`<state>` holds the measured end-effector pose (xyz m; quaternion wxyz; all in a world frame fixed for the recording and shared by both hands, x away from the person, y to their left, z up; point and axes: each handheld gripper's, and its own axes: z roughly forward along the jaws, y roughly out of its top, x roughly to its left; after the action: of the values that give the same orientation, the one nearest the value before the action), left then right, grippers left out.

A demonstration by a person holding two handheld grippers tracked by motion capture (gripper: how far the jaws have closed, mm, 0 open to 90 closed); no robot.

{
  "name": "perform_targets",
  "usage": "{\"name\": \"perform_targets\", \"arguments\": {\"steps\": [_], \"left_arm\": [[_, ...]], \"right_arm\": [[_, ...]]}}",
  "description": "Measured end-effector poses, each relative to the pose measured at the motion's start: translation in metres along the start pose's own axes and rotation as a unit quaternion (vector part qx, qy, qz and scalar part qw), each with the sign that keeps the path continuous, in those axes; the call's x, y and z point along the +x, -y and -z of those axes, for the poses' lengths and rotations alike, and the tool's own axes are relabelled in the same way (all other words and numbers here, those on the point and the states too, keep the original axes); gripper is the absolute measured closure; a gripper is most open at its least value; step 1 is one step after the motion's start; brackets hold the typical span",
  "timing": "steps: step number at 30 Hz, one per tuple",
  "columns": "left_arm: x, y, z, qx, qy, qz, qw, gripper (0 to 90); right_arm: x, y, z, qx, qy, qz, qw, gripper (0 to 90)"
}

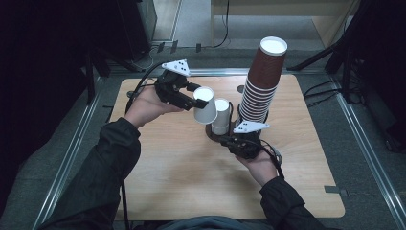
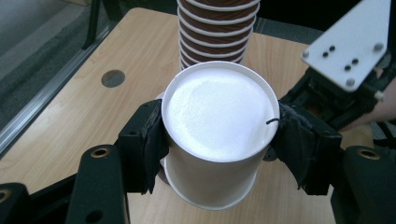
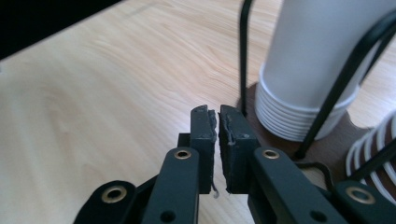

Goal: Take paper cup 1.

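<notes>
My left tool (image 2: 217, 140) is clamped on a white paper cup (image 2: 217, 121), one pad on each side of its wall, and I hold it in the air above the tabletop (image 1: 167, 158), just beside the short stack of white cups (image 1: 221, 115) in the wire holder (image 3: 345, 74). My right tool (image 3: 218, 126) is almost together, only a thin gap, with nothing between the pads; it is low by the holder's base. The tall stack of brown cups (image 1: 262, 81) stands next to it.
</notes>
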<state>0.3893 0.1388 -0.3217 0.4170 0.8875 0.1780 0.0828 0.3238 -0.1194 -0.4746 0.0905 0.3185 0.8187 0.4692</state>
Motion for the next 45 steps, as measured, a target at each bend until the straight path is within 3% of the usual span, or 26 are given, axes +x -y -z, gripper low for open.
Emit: {"name": "perform_targets", "arguments": {"steps": [1, 2, 6, 8, 9, 11, 13, 15, 20, 25, 28, 35, 37, 45], "left_arm": [[-0.004, 0.004, 0.002, -0.001, 0.001, -0.001, 1.0000, 36.0], [-0.006, 0.006, 0.003, -0.003, 0.002, -0.001, 1.0000, 36.0], [-0.012, 0.015, 0.004, 0.002, 0.004, -0.005, 1.0000, 36.0], [-0.015, 0.020, 0.003, 0.002, 0.007, -0.008, 0.9999, 35.9], [-0.016, 0.023, 0.002, 0.003, 0.007, -0.011, 0.9999, 35.8], [-0.018, 0.028, 0.001, 0.007, 0.007, -0.013, 0.9999, 35.8], [-0.021, 0.033, -0.002, 0.005, 0.009, -0.006, 0.9999, 35.8], [-0.023, 0.042, -0.006, 0.003, 0.019, 0.004, 0.9998, 35.8], [-0.029, 0.052, -0.012, 0.008, 0.025, 0.003, 0.9996, 35.9], [-0.034, 0.058, -0.016, 0.011, 0.030, -0.002, 0.9995, 35.8], [-0.037, 0.061, -0.020, 0.011, 0.036, -0.002, 0.9993, 35.9], [-0.037, 0.065, -0.025, 0.005, 0.049, 0.001, 0.9988, 35.8], [-0.039, 0.065, -0.029, 0.018, 0.051, -0.004, 0.9986, 35.8], [-0.046, 0.068, -0.043, 0.030, 0.070, -0.007, 0.9971, 35.8]], "right_arm": [[-0.004, -0.001, 0.003, -0.002, -0.041, -0.006, 0.9991, 75.8], [-0.005, -0.001, 0.004, 0.000, -0.050, -0.004, 0.9987, 74.8], [-0.008, 0.000, 0.008, 0.000, -0.069, 0.014, 0.9975, 69.1], [-0.009, -0.001, 0.009, -0.001, -0.086, 0.015, 0.9962, 61.0], [-0.009, -0.002, 0.010, 0.002, -0.091, 0.027, 0.9955, 53.4], [-0.008, -0.004, 0.012, 0.002, -0.092, 0.034, 0.9952, 47.2], [-0.009, -0.005, 0.013, 0.000, -0.091, 0.033, 0.9953, 44.3], [-0.010, -0.006, 0.017, -0.005, -0.104, 0.036, 0.9939, 38.9], [-0.012, -0.002, 0.023, -0.004, -0.117, 0.057, 0.9915, 38.8], [-0.013, 0.002, 0.025, -0.016, -0.139, 0.047, 0.9891, 45.1], [-0.014, 0.003, 0.024, -0.014, -0.140, 0.048, 0.9889, 45.0], [-0.015, 0.001, 0.021, -0.010, -0.141, 0.061, 0.9880, 33.9], [-0.015, -0.001, 0.020, -0.014, -0.146, 0.059, 0.9875, 30.5], [-0.015, -0.003, 0.014, -0.010, -0.155, 0.079, 0.9848, 30.0]]}}
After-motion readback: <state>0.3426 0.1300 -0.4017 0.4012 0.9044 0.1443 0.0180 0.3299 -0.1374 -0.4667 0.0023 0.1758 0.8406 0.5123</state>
